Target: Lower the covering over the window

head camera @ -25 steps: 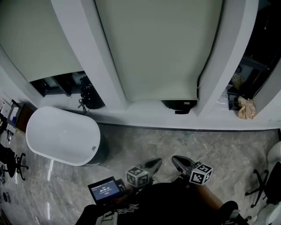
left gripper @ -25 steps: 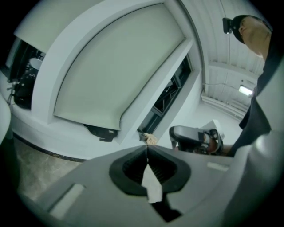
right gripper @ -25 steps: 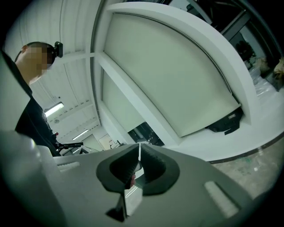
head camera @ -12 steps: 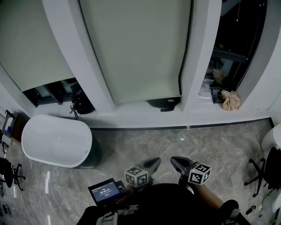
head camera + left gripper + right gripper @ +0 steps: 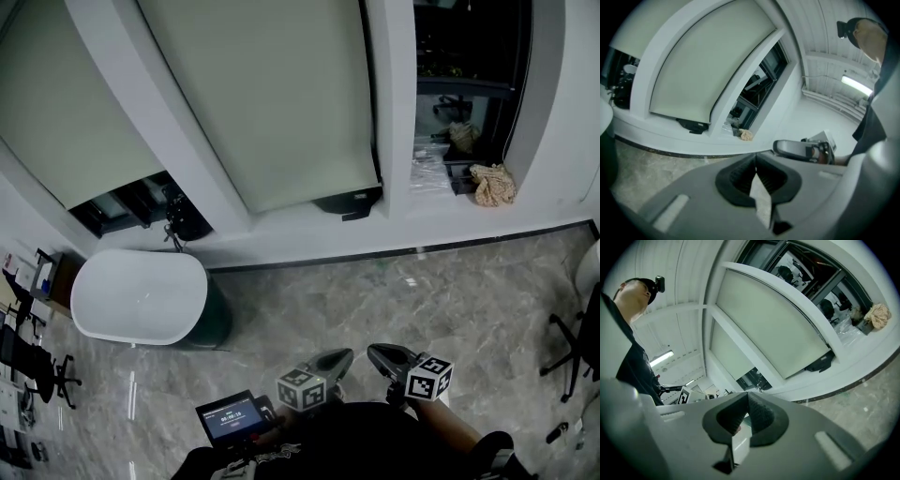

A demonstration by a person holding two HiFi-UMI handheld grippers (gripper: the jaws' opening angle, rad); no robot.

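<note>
The left tongs [image 5: 339,357] and the right tongs [image 5: 377,354] sit side by side over the marble floor [image 5: 375,300], each pair pressed together on nothing. Well ahead of them are three window bays. Two blinds hang most of the way down (a dark gap shows under each): the middle blind [image 5: 272,103] straight ahead and the left blind [image 5: 66,122] ahead-left. One bare window [image 5: 464,84] stands ahead-right. One white tub [image 5: 136,300] sits ahead-left.
</note>
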